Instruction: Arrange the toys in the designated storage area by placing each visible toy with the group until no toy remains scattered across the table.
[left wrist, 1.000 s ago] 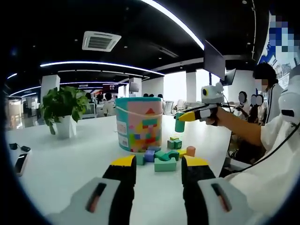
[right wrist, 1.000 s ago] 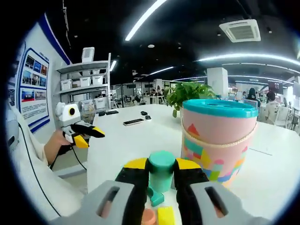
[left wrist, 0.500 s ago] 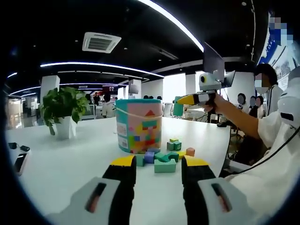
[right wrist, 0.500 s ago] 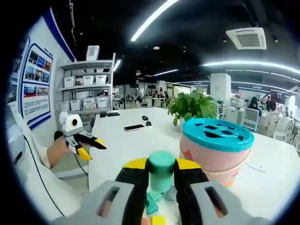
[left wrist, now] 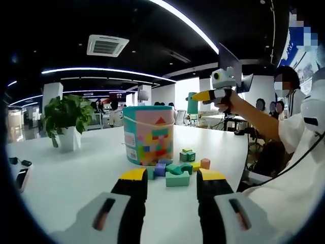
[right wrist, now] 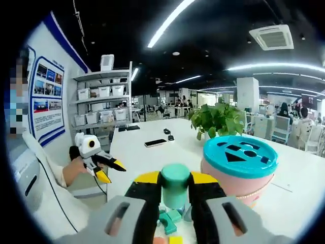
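Right gripper view — right tongs (right wrist: 175, 189) clamp a green cylinder (right wrist: 175, 184); left tongs (left wrist: 166, 184) wide, holding nothing.

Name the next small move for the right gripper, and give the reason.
Probably carry the green cylinder over the bucket's teal lid toward its round hole. The right gripper holds it raised beside the bucket, above the loose blocks.

Looked like a large open-plan office or showroom. Dark ceiling overhead, crossed by long light strips (left wrist: 185, 21) and fitted with a cassette air-conditioning vent (right wrist: 271, 36). Ahead of the right gripper, white shelving (right wrist: 105, 96) loaded with bins, beside a wall poster (right wrist: 46, 101). Beyond the left gripper, a potted plant (left wrist: 63, 119) on the long white table (left wrist: 61, 173), seated people (left wrist: 267, 107) farther off.
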The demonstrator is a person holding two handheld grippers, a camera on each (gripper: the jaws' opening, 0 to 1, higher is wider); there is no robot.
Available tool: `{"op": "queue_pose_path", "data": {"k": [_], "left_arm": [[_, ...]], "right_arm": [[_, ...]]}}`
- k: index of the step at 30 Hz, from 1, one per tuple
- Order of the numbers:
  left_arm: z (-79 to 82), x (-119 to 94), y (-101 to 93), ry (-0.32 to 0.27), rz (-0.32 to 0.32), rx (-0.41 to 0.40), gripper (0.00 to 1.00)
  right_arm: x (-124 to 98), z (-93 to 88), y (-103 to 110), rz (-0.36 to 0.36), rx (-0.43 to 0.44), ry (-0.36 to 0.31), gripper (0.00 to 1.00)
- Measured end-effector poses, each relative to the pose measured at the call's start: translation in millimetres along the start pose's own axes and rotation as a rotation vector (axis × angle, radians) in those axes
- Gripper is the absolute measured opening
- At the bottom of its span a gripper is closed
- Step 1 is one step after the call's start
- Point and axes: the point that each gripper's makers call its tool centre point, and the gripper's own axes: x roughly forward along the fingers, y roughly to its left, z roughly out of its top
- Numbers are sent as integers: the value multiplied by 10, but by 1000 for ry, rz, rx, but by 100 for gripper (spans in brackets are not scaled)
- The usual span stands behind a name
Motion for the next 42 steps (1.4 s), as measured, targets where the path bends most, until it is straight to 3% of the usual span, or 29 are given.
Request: {"op": "queue_pose_path", "data": {"k": [8,15,20,23,29,35,42], "left_arm": [[15,-33,15,-1,8,1,39],[11,-17,20,-3,11,-2,39],[18,-15,-7,3,9,10,39],[34,-14,6,-3,13,9,38],[-30,34,3,13,8,0,38],[-10,8,-7,3,3,3,38],[8,-71,69,-8,24,1,38]], "right_arm": [[-21,194,-18,-21,-33,4,20],[18,-10,-58,-20,-49,58,20],[17,93,-137,-34,-18,27,20],[24,150,-222,-74,-44,51,20],[63,329,-324,-90,-7,19,20],[146,491,-523,-154,-3,7,20],[265,515,-813,-243,6,5,20]]}}
